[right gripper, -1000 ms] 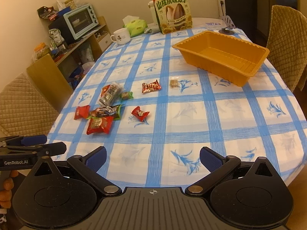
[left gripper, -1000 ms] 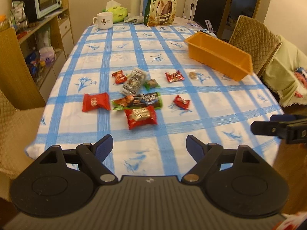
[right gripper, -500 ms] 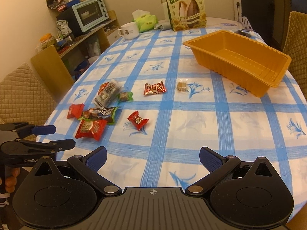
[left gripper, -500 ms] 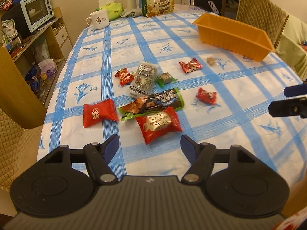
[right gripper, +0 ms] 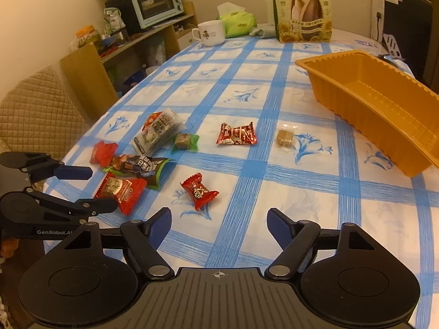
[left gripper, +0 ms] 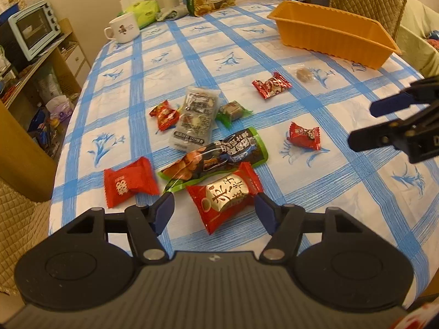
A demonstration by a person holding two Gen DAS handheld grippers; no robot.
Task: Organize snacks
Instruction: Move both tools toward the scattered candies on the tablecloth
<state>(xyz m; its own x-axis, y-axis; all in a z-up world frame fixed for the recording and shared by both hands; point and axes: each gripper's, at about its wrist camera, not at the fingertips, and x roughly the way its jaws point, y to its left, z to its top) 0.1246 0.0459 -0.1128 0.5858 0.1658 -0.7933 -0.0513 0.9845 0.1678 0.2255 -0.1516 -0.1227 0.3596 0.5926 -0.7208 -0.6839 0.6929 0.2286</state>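
Since a second ago I have brought both tools in over the snacks. My left tool (left gripper: pixel 214 208), fingers wide apart and holding nothing, now brackets the red packet (left gripper: pixel 225 196); pickup looks imminent. My right tool (right gripper: pixel 219 222), equally spread and unloaded, faces a small red candy (right gripper: pixel 199 190). The orange tray (right gripper: pixel 384 104) sits unfilled on the blue-checked worktop (right gripper: pixel 274 192). Oven (right gripper: pixel 155 1) on shelf behind.

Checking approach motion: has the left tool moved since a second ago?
Yes. The left tool has advanced over the blue-checked tablecloth, now straddling the large red foil snack packet.
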